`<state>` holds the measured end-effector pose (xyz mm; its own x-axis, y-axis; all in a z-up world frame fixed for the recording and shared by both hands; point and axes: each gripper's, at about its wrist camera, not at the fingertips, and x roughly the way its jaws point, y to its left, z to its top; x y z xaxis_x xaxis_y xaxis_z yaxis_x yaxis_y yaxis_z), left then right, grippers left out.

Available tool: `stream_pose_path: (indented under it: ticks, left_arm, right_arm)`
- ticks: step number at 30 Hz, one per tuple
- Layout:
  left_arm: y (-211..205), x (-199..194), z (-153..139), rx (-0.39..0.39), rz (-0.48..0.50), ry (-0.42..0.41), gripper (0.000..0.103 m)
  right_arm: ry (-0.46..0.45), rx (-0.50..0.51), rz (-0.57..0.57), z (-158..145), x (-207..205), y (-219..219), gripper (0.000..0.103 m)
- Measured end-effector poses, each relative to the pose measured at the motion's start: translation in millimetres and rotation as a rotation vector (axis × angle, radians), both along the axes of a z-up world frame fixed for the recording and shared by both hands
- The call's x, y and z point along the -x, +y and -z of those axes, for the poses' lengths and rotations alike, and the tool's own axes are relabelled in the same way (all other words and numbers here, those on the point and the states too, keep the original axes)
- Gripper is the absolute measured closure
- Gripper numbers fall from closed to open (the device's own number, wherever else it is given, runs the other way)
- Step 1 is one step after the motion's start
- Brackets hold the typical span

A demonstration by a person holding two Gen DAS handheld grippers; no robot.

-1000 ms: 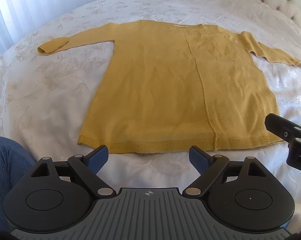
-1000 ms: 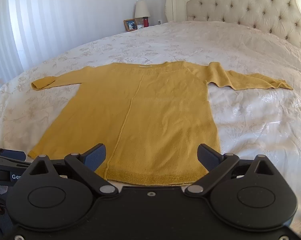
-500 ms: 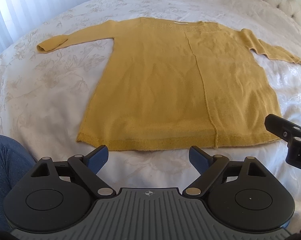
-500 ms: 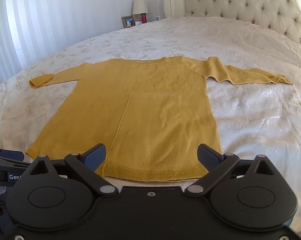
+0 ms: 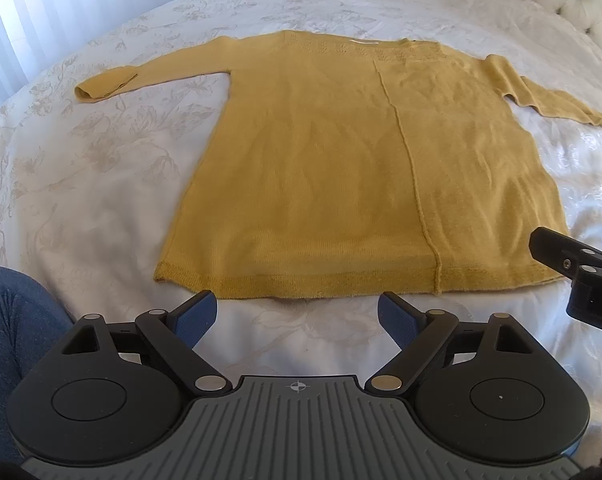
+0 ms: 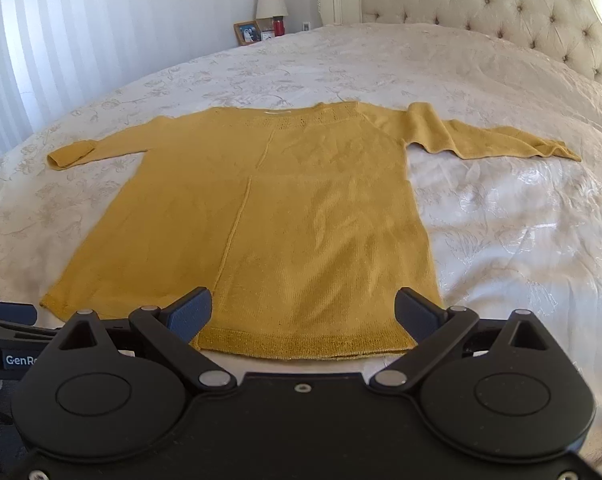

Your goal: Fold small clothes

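Grippers are hovering wide apart and empty: the left gripper point(image 5: 297, 312) just short of the hem, the right gripper point(image 6: 303, 312) over it. Beyond, a mustard-yellow knitted sweater point(image 5: 365, 184) is lying flat, sleeves outspread, on the cream floral-patterned bed point(image 5: 101, 184).

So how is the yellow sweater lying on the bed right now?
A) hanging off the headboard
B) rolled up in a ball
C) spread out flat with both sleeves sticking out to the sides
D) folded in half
C: the yellow sweater lies flat on the bed, one sleeve reaching out to one side and the other sleeve to the other, nothing folded yet.
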<state>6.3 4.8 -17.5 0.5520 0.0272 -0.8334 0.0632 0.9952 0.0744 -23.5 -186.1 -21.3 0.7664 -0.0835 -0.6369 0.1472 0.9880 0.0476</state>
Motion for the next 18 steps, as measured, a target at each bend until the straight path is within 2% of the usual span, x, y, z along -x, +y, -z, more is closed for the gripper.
stream_pose_path:
  ticks: [18]
  left_arm:
    - [3.7, -1.6, 1.2, 0.001, -0.01, 0.004, 0.015]
  right_arm:
    - [0.024, 0.003, -0.003, 1.8, -6.5, 2.1, 0.004]
